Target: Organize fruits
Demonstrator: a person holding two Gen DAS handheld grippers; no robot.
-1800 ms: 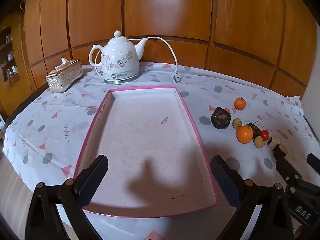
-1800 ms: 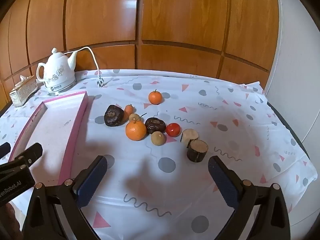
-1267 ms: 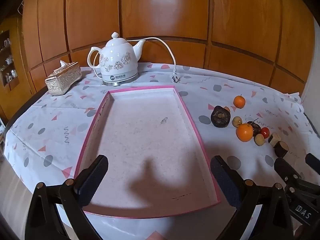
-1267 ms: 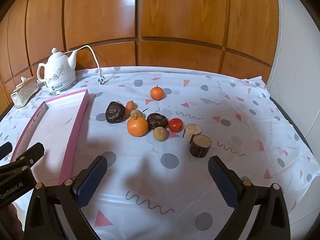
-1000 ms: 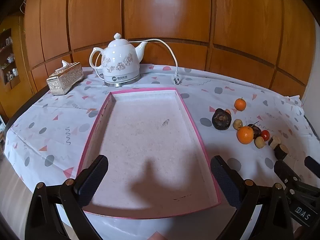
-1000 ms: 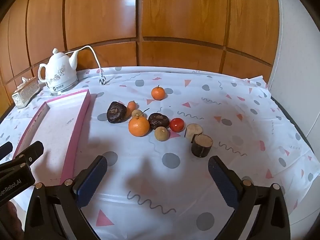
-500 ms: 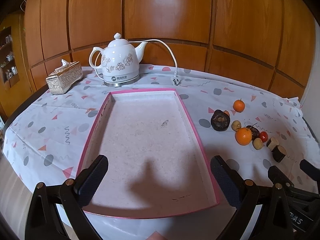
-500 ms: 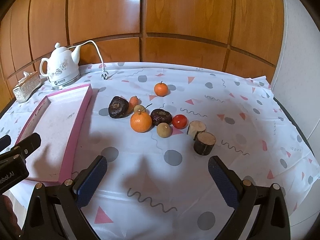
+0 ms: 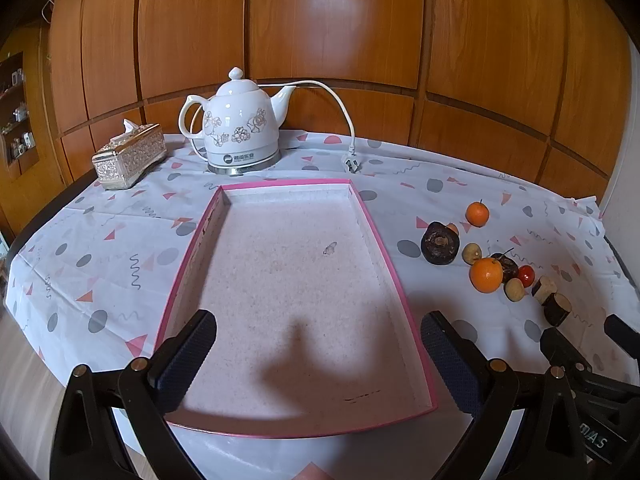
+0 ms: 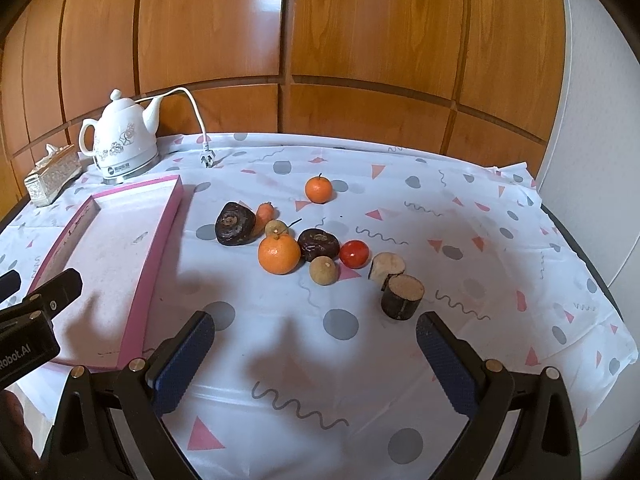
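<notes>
- Silver-toned embossed metal tissue box, one only, stands at the far left of the table, a white tissue poking from its top.
- One white ceramic electric kettle with a flower print stands just right of it on a metal base; its single white cord ends in a plug lying on the cloth.
- The white tablecloth printed with grey dots and pink triangles covers the whole table.
- One shallow rectangular pink-rimmed cardboard tray lies in front of the kettle, with no fruit in it.
- The left gripper hangs over the tray's near end, its two blue-padded fingers spread wide with nothing between them.
- All fruit lies on the cloth right of the tray: two dark brown wrinkled fruits, the left one largest.
- One small orange-red oval fruit touches that larger dark fruit.
- Two round oranges: the big orange in the cluster, the small orange apart at the back.
- Two small tan-green round fruits, one behind the big orange, one in front of the second dark fruit.
- One red cherry tomato.
- Two short dark cylindrical pieces with pale cut faces, touching, rightmost.
- The right gripper hovers over bare cloth near the cluster, fingers spread wide, empty.
</notes>
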